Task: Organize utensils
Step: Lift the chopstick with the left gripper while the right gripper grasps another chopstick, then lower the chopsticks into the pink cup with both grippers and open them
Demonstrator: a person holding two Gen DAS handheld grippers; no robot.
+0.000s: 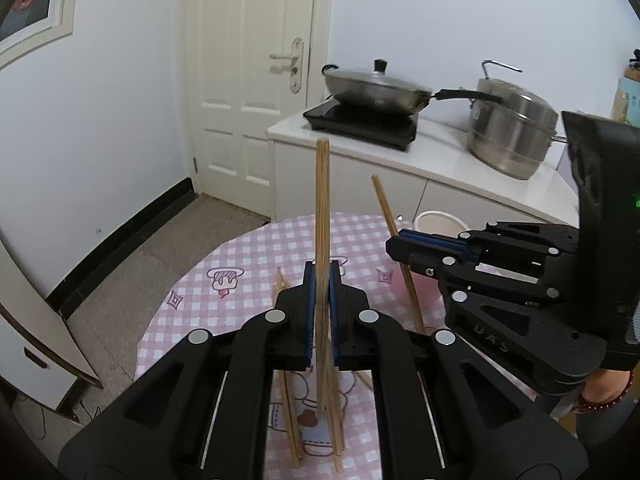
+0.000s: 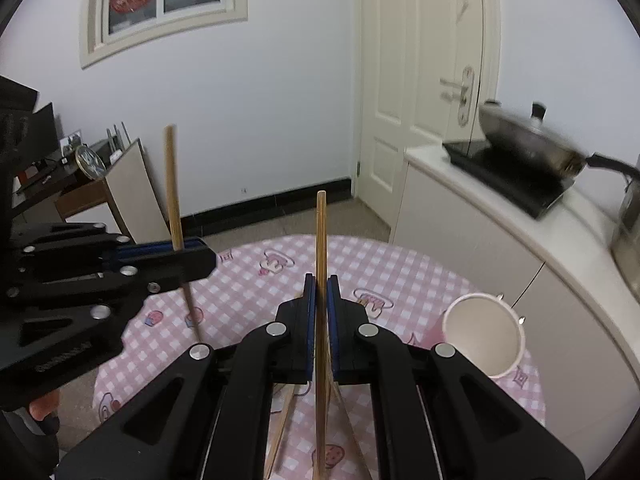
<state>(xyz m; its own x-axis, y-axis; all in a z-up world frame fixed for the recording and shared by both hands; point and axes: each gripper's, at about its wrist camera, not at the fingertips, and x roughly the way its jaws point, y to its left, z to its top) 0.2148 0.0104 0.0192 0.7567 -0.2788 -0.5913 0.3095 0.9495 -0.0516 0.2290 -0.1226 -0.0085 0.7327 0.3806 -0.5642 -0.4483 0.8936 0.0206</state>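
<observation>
My left gripper (image 1: 321, 280) is shut on a wooden chopstick (image 1: 322, 208) and holds it upright above the pink checked table (image 1: 240, 256). My right gripper (image 2: 320, 292) is shut on another wooden chopstick (image 2: 321, 240), also upright. Each gripper shows in the other's view: the right one (image 1: 404, 242) with its chopstick (image 1: 386, 208), the left one (image 2: 200, 256) with its chopstick (image 2: 173, 184). Several loose chopsticks (image 1: 290, 408) lie on the table under the grippers; they also show in the right wrist view (image 2: 284, 424). A white paper cup (image 2: 484, 336) stands at the table's right side; its rim shows in the left wrist view (image 1: 438, 220).
A white counter (image 1: 440, 160) behind the table carries an induction hob (image 1: 360, 124) with a lidded pan (image 1: 376, 88) and a steel steamer pot (image 1: 512, 128). A white door (image 1: 248, 80) is beyond. A low shelf with clutter (image 2: 80, 168) stands at the left.
</observation>
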